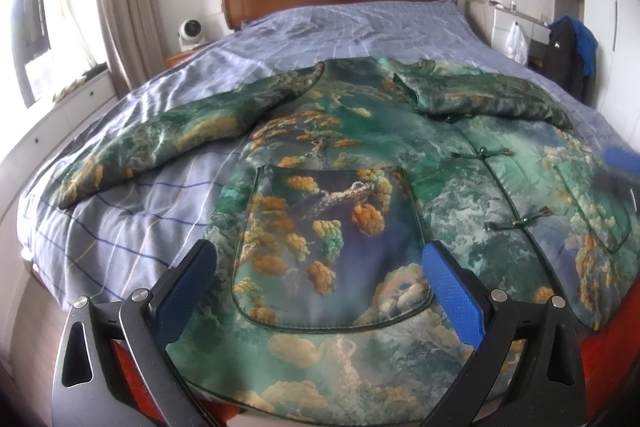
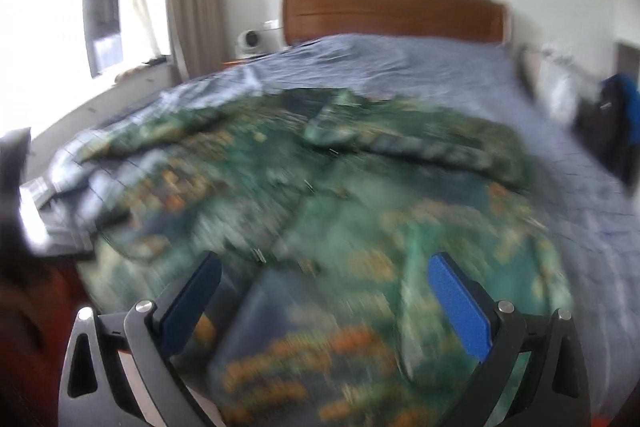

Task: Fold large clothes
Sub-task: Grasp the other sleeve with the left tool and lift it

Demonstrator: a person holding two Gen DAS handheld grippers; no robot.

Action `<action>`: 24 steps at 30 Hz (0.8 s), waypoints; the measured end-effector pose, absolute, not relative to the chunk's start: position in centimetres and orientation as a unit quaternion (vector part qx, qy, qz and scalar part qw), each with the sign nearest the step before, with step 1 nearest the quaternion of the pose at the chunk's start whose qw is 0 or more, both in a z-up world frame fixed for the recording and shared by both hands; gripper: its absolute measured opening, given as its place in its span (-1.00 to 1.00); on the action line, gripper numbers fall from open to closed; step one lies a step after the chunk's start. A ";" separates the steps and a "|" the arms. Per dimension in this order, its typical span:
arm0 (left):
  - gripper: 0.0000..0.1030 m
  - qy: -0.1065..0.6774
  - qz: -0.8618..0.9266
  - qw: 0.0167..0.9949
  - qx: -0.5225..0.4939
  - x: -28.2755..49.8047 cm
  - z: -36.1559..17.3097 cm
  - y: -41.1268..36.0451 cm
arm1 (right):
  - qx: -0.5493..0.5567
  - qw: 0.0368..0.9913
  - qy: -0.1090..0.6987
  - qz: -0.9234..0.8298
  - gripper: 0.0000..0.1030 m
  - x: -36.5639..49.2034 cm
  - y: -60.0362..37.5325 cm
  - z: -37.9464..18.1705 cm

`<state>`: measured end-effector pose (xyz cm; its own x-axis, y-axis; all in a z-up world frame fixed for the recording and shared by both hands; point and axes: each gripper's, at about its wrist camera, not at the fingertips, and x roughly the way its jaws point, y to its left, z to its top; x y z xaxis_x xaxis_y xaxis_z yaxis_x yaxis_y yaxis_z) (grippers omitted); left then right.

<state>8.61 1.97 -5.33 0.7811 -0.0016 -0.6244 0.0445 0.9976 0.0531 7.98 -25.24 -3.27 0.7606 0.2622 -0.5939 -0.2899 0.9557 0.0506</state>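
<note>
Lying flat across the blue checked bed (image 1: 312,27), the green padded jacket with orange pine print (image 1: 328,187) fills mid-frame. Left claw (image 1: 320,263) and right claw (image 2: 324,271) both gape, empty, above its hem. Right view is smeared; frog buttons unreadable there.

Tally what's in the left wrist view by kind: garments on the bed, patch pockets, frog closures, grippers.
Jacket spread on the bed: 1
Patch pockets, one and a second: 2
Frog closures visible, one and another: 2
Left gripper, jaws open: 1
Total: 6
</note>
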 end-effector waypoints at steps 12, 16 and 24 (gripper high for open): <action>0.99 0.322 -0.002 0.946 0.015 7.9 -5.3 4.1 | 0.097 0.851 0.488 0.167 0.98 33.6 -22.5 -5.8; 0.99 0.327 0.000 0.945 0.014 8.1 -5.6 4.5 | 0.141 0.864 0.458 0.153 0.98 37.6 -22.3 -5.8; 0.99 0.346 -0.007 0.938 -0.001 8.9 -6.3 5.0 | 0.127 0.870 0.420 0.225 0.98 30.7 -20.8 -3.2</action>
